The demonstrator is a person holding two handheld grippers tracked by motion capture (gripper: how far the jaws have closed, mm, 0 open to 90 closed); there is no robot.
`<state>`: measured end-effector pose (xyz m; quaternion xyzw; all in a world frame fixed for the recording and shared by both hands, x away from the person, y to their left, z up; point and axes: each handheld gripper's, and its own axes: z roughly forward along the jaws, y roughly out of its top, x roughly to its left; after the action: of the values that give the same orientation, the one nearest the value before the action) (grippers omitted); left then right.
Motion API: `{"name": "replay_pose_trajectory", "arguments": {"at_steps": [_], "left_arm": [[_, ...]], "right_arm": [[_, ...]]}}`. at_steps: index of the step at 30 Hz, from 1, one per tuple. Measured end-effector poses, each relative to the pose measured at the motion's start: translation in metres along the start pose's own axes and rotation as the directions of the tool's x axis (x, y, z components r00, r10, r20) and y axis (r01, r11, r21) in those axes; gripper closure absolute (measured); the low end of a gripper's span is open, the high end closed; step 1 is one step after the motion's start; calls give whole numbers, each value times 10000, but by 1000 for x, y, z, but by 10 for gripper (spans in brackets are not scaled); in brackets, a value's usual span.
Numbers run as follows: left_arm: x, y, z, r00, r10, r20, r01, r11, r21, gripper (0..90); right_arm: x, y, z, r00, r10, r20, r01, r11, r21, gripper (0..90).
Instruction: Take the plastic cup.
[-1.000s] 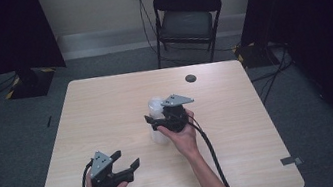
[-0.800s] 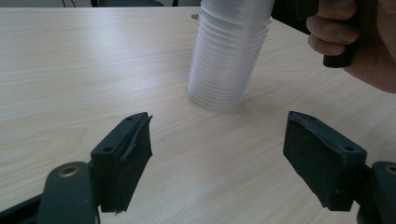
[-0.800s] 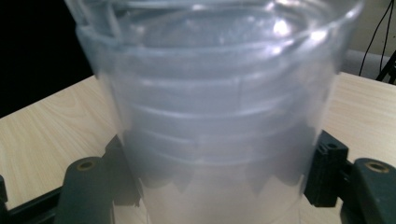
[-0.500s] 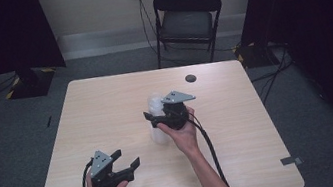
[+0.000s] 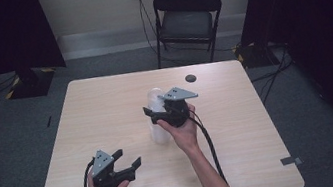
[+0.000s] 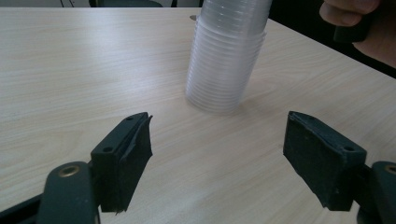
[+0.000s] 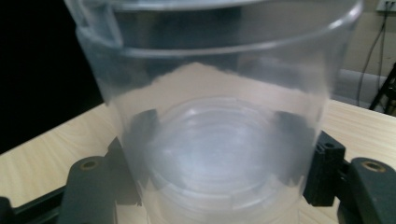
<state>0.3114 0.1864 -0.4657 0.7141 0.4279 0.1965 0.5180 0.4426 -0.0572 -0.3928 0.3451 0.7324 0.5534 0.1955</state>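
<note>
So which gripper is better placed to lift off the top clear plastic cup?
Right. The right gripper already has its jaws around the stack of clear plastic cups; the left gripper sits open near the table's front edge, apart from it.

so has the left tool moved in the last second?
No. In the high view the left tool sits at the same spot near the table front edge, jaws open, short of the cup stack.
</note>
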Motion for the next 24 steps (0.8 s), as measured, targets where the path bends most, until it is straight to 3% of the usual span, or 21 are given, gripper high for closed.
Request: {"name": "replay_pose_trajectory", "arguments": {"at_steps": [10,19,24], "left_arm": [[-1,-2,5,10000,-35,74,35,10000,78,234],[-5,-2,7,9995,232,204,-231,9997,-59,263],[-6,-2,9,9996,119,263,-121,9999,87,261]], "right_arm": [[-2,10,-6,9999,131,-42,-132,9998,-164,317],[-2,21,-15,9994,340,-11,-340,9988,-342,323],[-2,28,-23,9994,358,-38,-359,9983,-468,332]]}}
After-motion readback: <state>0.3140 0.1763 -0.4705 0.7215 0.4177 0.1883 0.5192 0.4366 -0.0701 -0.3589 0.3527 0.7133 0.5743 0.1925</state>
